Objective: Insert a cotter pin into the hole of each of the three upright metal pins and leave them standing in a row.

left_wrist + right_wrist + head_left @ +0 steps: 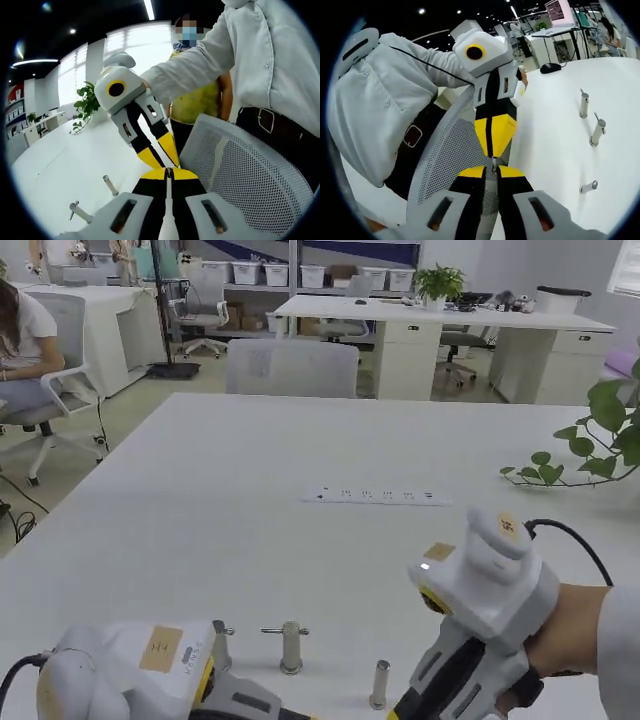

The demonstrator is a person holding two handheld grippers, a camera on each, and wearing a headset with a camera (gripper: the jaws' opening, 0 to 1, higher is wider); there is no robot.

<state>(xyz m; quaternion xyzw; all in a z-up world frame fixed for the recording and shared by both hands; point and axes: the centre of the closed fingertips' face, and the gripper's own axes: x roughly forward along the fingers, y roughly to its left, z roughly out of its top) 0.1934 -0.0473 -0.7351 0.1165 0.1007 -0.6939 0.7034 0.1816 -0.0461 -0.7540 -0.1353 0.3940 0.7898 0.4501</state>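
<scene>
Yellow-tipped: clenching right gripper (493, 170) shut, tip-to-tip against clenched left gripper (169, 172); sitting nearest bare upright grey steel pin (380, 684), axis vertical.

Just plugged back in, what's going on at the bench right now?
The person holds the left gripper and the right gripper tip to tip, each with its jaws shut. A thin sliver shows where the tips meet; what it is I cannot tell. On the white table three metal pins stand in a row. The middle pin carries a cotter pin, the left pin seems to as well, and the right pin looks bare.
</scene>
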